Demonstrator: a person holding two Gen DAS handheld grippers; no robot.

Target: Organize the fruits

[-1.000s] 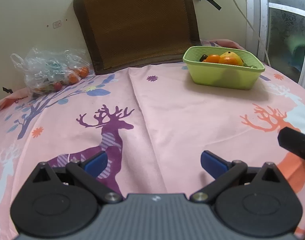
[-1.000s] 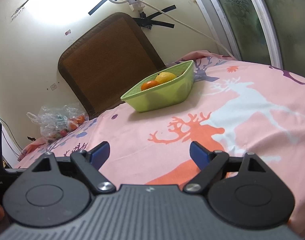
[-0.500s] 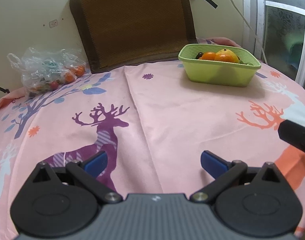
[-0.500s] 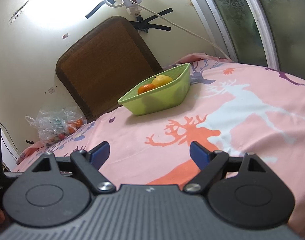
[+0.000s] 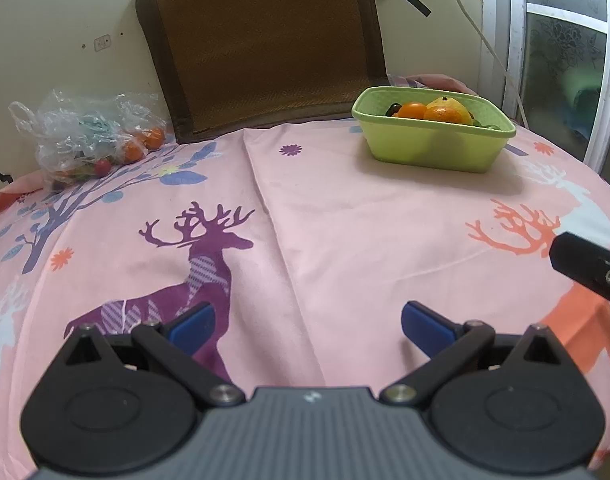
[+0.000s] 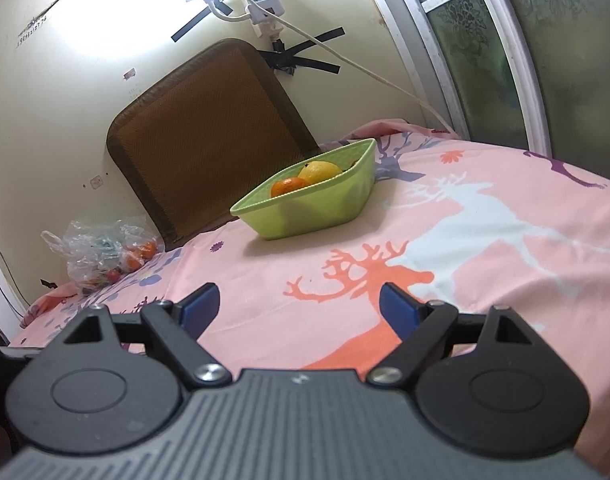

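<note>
Since a second ago you've eased both tools back, left gripper (image 5: 305,322) and right gripper (image 6: 299,306) wide apart and empty; rushing ahead could nudge the green basket (image 5: 433,148) or tear the plastic bag (image 5: 85,136) ahead-left.

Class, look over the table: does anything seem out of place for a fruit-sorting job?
Yes. Some fruit sits in a crumpled plastic bag at the far left edge, apart from the green basket that holds the other fruit.

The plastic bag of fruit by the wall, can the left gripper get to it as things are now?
Probably yes. The left gripper is open and empty, and only bare cloth lies between it and the plastic bag, far off to its left. The green bowl sits on the other side.
</note>
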